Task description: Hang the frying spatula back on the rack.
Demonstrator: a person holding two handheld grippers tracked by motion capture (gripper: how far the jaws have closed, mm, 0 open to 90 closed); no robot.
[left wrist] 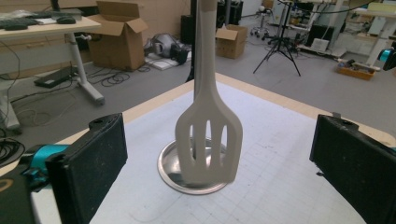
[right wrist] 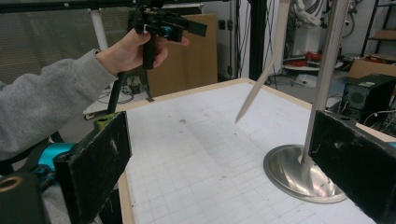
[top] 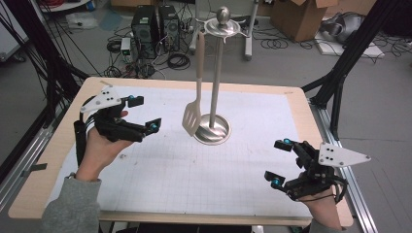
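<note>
Left tongs [top: 145, 114] at about 9 o'clock on the desk [top: 58, 160], held up off the white grid mat [top: 194, 170], jaws spread wide and released, nothing between them, aimed toward the stand. In the left gripper view the slotted spatula [left wrist: 208, 140] hangs straight ahead between the two black pads, apart from both. Metal utensil stand [top: 214, 87] sits at center, slightly toward 12 o'clock: round dished base [top: 216, 133], upright pole, disc top with a ball knob [top: 223, 15]. The beige spatula [top: 193, 114] hangs from the top disc on the stand's 9 o'clock side, blade down, just above the base rim; whether it touches the base, cannot tell. The base dish has nothing lying in it. Right tongs [top: 278, 162] at about 4 o'clock, near the desk edge, jaws also wide apart and released, gripping nothing. The right gripper view shows the stand base [right wrist: 299, 175] just inside the right pad.
</note>
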